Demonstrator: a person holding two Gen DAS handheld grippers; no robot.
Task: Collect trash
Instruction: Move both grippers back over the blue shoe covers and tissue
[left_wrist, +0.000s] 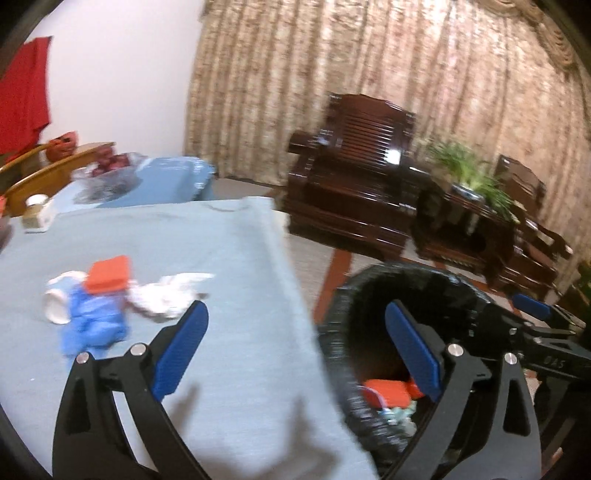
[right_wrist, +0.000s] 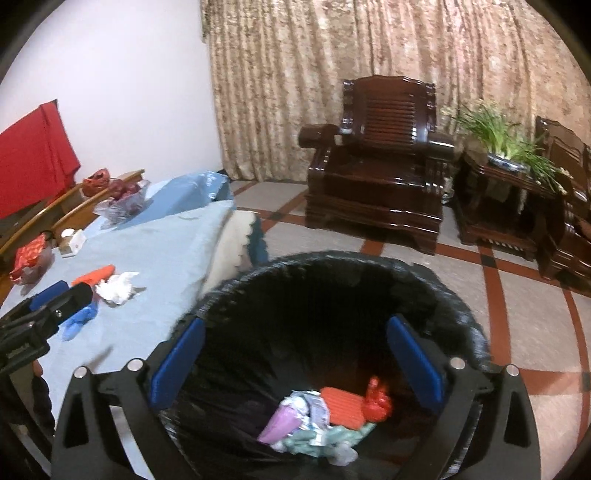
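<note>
Left gripper (left_wrist: 293, 350) spread wide, holding nothing; right gripper (right_wrist: 295, 363) also spread wide and empty, hanging over the mouth of the black-lined trash bin (right_wrist: 461, 291), with the bin's contents low between its fingers.

Remaining trash on the blue tablecloth (left_wrist: 229, 266), ahead and to the left of the left fingers, well apart from the pads (left_wrist: 181, 350); counted there, four pieces in one small cluster: one red-orange flat packet (left_wrist: 109, 275) lying on top of one crumpled blue plastic piece (left_wrist: 92, 325), one crumpled white tissue (left_wrist: 162, 295) just beside on the right, one white paper cup (left_wrist: 55, 306) tipped on its side on the left.

Probably all very light; tissue and blue plastic soft, likely collapsing under the pads, so better pinched at the thickest bunch; packet thin and perhaps a little slippery, so better taken across its short edges; cup easily crushed and free to roll, so better gripped across the rim or the wall with gentle closing.

Already inside the bin, as far as visible: one red-orange packet (right_wrist: 341, 406), one red crumpled scrap (right_wrist: 376, 400), one purple wrapper (right_wrist: 280, 421), and some pale green and white paper, number not clear.
</note>
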